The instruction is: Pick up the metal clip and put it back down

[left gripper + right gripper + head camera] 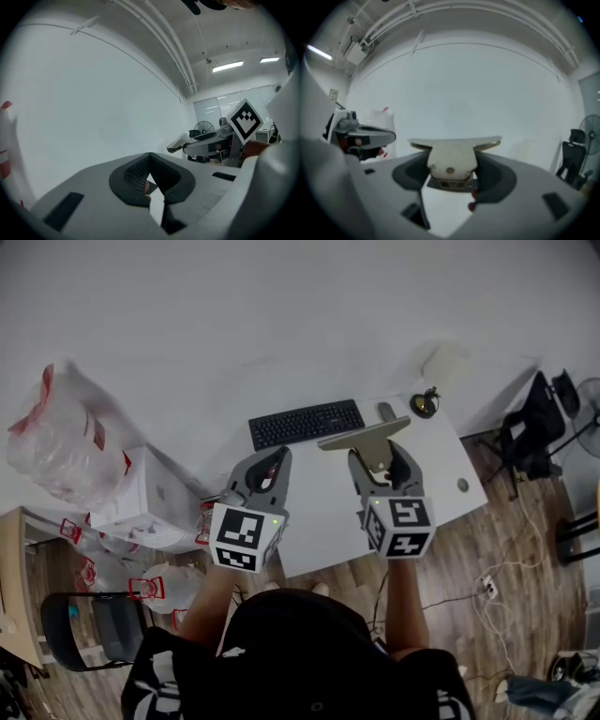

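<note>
The metal clip point(366, 436) is a pale, flat-topped clamp with wide wings, held up above the white desk point(441, 470). My right gripper point(380, 461) is shut on its body; in the right gripper view the clip point(452, 159) fills the gap between the dark pads point(499, 178). My left gripper point(270, 468) hovers level with it to the left, its jaws together at the tips with nothing between them. The left gripper view shows its tips point(150, 158) meeting, and the right gripper with the clip point(180, 142) off to the right.
A black keyboard point(306, 423), a mouse point(386, 412) and a small round dark object point(425, 405) lie at the desk's far side. A plastic bag point(61, 437) and white box point(141, 498) stand left; office chairs point(534, 423) right.
</note>
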Demonstrator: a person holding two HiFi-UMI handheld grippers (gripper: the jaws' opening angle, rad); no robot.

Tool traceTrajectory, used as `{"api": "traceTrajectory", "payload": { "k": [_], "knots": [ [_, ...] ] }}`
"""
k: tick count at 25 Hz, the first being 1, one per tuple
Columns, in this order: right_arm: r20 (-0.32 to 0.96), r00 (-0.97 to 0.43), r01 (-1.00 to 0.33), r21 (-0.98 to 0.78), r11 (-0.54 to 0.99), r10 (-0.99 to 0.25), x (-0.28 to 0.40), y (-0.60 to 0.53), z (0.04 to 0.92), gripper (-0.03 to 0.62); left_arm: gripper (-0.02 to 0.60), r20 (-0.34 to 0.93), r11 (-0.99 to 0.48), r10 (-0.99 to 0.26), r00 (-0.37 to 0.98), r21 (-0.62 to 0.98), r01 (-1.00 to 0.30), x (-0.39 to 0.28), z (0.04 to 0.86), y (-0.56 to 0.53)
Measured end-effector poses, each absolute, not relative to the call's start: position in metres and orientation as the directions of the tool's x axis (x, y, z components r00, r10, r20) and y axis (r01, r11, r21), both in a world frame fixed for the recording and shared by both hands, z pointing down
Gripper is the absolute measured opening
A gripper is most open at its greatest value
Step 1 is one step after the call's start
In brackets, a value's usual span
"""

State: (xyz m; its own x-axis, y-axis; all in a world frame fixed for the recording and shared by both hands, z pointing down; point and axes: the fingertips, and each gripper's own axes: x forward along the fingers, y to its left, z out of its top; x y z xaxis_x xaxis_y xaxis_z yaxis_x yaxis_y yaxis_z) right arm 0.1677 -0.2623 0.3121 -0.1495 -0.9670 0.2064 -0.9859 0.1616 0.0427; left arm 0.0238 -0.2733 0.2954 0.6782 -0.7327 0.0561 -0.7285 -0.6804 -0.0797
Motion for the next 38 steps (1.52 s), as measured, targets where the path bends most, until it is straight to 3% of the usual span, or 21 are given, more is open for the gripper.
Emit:
{"api": "traceTrajectory", "payload": {
  "k": [18, 38],
  "knots": [
    [0.243, -0.160, -0.983, 0.053, 0.177, -0.957, 0.164, -0.262, 0.327, 0.287, 0.020, 0.069, -0.687, -0.727, 0.683, -0.053, -0.725, 0.030, 0.306, -0.270],
    [0.506, -0.214, -0.968, 0.003, 0.249, -0.835, 0.147, -0.242, 0.446, 0.287, 0.020, 0.224, -0.660, -0.727, 0.649, 0.034, -0.751, 0.021, 0.378, -0.258]
  ]
}}
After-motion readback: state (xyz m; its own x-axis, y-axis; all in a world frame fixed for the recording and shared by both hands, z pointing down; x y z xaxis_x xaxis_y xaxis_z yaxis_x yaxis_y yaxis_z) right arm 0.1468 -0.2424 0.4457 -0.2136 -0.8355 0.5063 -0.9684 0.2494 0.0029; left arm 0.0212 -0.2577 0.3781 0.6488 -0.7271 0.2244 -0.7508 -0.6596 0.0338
